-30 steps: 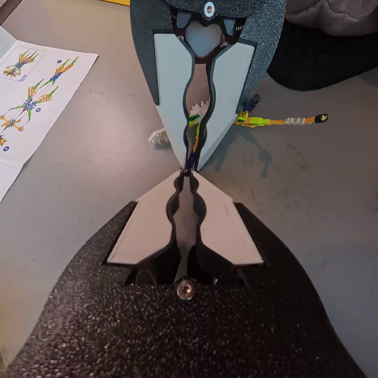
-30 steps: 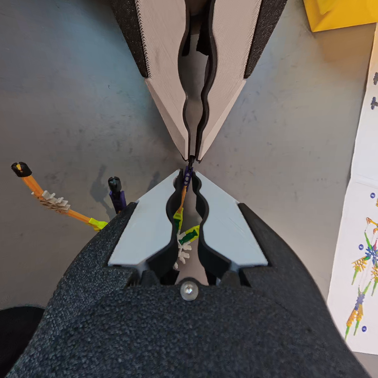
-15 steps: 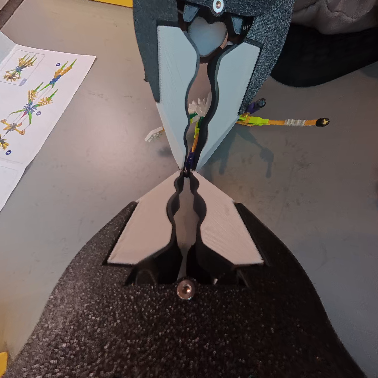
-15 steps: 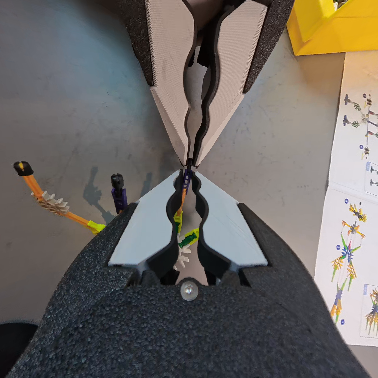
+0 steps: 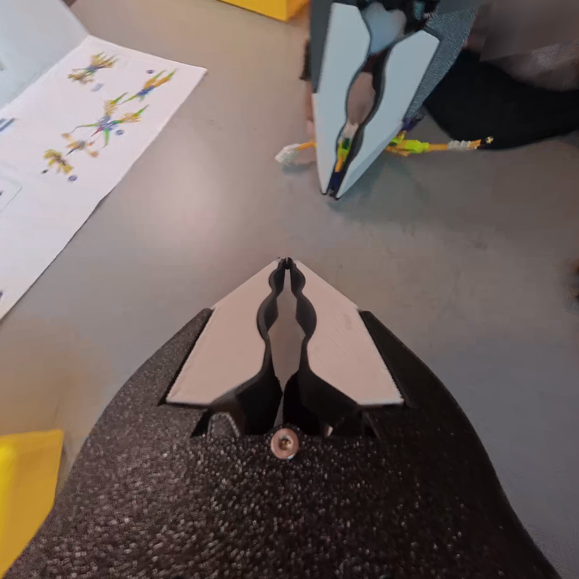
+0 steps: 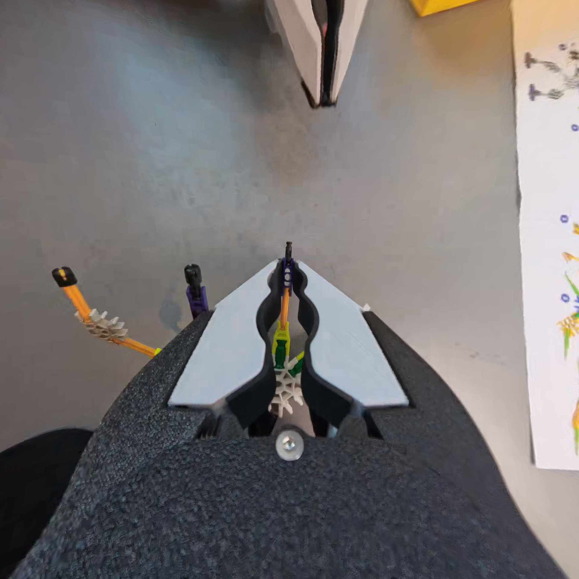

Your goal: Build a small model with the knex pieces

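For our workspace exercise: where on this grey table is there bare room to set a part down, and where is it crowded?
Bare table lies between the left tongs and right tongs, bordered by the instruction sheet. It is crowded around the right tongs, shut on the rod-and-connector model, whose orange arm sticks out beside them.

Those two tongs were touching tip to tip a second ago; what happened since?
The left tongs let go of the black tip of the toy rod model and drew back, jaws closed and empty, leaving bare grey table between the two. The right tongs stay shut on the model's purple connector; the instruction sheet lies where it was.
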### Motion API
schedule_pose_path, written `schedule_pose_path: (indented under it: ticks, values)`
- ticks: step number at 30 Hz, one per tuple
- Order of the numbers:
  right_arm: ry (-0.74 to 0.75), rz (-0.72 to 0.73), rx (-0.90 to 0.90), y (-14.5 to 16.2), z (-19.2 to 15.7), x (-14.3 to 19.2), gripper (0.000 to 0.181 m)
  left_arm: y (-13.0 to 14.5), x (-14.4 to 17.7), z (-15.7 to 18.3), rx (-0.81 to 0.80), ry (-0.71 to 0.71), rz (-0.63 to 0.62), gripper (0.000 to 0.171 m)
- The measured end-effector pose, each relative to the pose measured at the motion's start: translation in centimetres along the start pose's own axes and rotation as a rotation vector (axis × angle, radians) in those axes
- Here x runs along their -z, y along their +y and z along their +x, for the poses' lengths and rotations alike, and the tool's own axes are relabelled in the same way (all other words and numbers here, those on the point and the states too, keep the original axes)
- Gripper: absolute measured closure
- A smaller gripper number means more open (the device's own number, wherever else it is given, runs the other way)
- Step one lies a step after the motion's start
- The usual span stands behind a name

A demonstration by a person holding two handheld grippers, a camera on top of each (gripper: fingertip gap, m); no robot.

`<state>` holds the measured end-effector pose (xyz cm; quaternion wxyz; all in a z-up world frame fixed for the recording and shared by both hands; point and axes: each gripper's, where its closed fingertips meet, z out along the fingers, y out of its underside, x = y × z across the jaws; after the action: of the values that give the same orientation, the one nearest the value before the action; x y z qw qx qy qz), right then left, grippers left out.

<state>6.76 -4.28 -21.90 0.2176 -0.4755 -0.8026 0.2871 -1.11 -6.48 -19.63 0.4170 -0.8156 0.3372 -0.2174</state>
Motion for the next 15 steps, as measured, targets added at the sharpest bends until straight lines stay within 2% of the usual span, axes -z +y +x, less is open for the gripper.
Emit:
schedule_pose_path:
  ticks: [1,2,4,10,13,15]
  values:
    - [0.025,0.019,0.010,-0.1,0.3,0.5,0.178,-0.8,1.0,-0.7,0.054,0.008,0.059,0.169]
    - [0.049,0.024,0.044,-0.7,0.4,0.7,0.177,-1.4,1.2,-0.9,0.038,-0.006,0.072,0.169]
    - [0.050,0.042,0.071,-2.2,0.3,0.1,0.177,-1.9,-0.1,-0.3,-0.004,0.001,0.055,0.168]
    - [0.110,-0.001,0.093,-1.3,1.1,-0.9,0.176,-1.8,-1.1,0.8,0.011,0.051,0.074,0.167]
    - [0.180,0.037,0.113,-2.3,1.8,-0.8,0.150,-2.3,-1.0,1.3,-0.005,0.058,0.111,0.167]
    - [0.229,0.116,0.130,-3.7,2.3,0.1,0.145,-2.6,-1.0,1.8,0.001,0.080,0.127,0.167]
